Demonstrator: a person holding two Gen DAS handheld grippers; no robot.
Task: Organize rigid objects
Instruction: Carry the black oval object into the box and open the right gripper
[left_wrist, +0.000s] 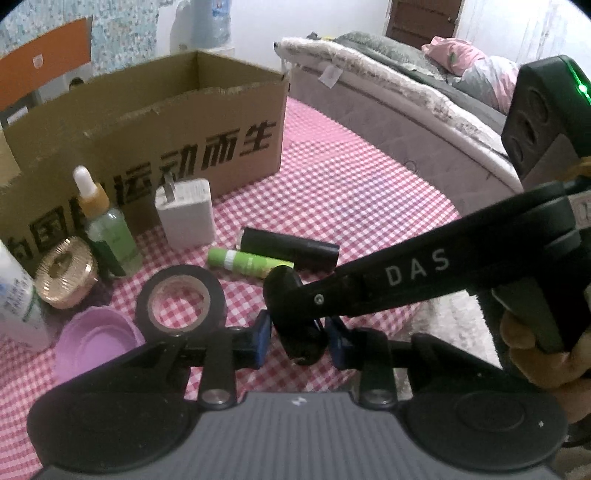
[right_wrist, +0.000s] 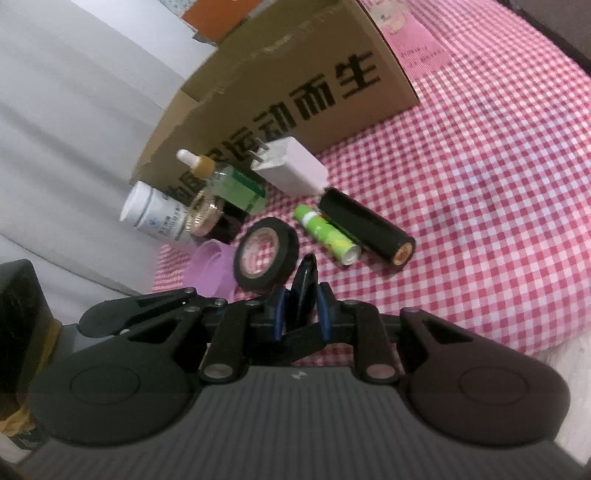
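Observation:
A small black object (left_wrist: 304, 343) sits just above the red-checked cloth (left_wrist: 351, 184), held from two sides. My left gripper (left_wrist: 299, 339) is shut on it, a blue pad pressing each flank. My right gripper (right_wrist: 303, 314) is shut on its thin edge (right_wrist: 304, 284); in the left wrist view its long black finger (left_wrist: 388, 280) reaches in from the right. Just behind lie a black tape roll (left_wrist: 181, 299), a green tube (left_wrist: 247, 260) and a black cylinder (left_wrist: 291, 247). A white charger (left_wrist: 186, 214), a green dropper bottle (left_wrist: 110, 236) and a gold-lidded jar (left_wrist: 64, 273) stand before the box.
An open cardboard box (left_wrist: 147, 155) with black lettering stands at the back left. A white bottle (left_wrist: 14, 295) and a purple dish (left_wrist: 96, 343) are at the left edge. A bed (left_wrist: 406, 99) runs along the right. A gloved hand (left_wrist: 535, 354) holds the right gripper.

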